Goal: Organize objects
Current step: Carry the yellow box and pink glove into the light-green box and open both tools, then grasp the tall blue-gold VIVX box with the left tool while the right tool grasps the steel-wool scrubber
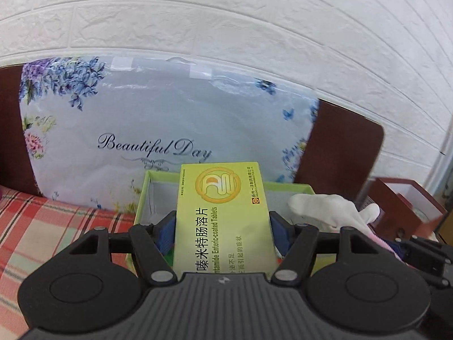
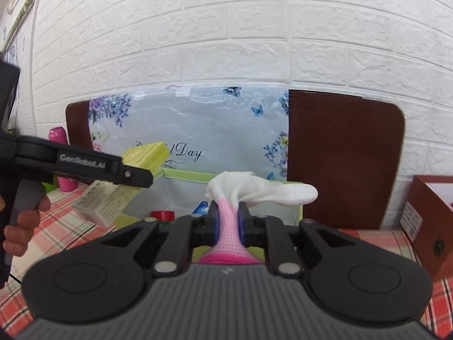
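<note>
Left wrist view: left gripper [image 1: 222,223] pinching pill box [image 1: 223,212] above green bin [image 1: 286,188]; right gripper [image 2: 226,222] clamping sock [image 2: 254,191] over it too. Carrying both in, judging by position; needing lowering, then releasing.

Open box [image 2: 181,174] on tablecloth [image 2: 65,226], before pillow [image 2: 215,121]; tape roll [image 2: 162,215] inside.

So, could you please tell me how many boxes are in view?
3: a medicine box in the left gripper, an open green box ahead, a brown box at right; others may be hidden.
</note>
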A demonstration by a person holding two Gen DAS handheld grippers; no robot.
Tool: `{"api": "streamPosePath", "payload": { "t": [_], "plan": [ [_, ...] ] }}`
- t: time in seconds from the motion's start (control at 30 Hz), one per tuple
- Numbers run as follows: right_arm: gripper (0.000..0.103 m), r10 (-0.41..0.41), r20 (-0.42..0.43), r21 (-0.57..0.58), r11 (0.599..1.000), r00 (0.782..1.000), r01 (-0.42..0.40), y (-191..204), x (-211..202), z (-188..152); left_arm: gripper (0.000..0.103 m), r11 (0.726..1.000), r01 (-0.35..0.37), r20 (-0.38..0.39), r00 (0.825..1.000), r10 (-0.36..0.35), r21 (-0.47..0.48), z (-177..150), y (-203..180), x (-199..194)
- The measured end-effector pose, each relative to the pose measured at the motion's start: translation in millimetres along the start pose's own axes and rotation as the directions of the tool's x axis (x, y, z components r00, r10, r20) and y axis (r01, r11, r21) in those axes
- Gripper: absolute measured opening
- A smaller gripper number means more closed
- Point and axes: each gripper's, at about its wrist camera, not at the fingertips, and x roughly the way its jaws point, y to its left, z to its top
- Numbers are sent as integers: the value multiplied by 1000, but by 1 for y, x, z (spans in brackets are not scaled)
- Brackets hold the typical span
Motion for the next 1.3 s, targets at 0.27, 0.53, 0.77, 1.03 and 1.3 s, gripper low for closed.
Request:
{"api": "streamPosePath", "payload": {
  "t": [0.27, 0.53, 0.77, 1.03, 1.3],
  "plan": [
    [37, -18, -44, 71, 997, 999, 21, -21, 76, -3, 84, 999, -49, 2, 999, 49, -18, 7, 10, 50],
    [90, -121, -68, -31, 992, 990, 119, -19, 83, -28, 89, 995, -96, -54, 994, 94, -40, -13, 23, 58],
    [103, -110, -20, 11, 994, 994, 111, -14, 49, -16, 89, 995, -96, -32, 995, 96, -13, -15, 10, 21],
    [103, -109, 48, 75, 992, 993, 105, -2, -20, -16, 89, 995, -18, -23, 1000, 16, -94, -37, -6, -49],
    [103, -109, 78, 106, 989, 991, 100, 4, -89, -51, 89, 998, -37, -15, 999, 37, -46, -76, -26, -100]
  ]
}}
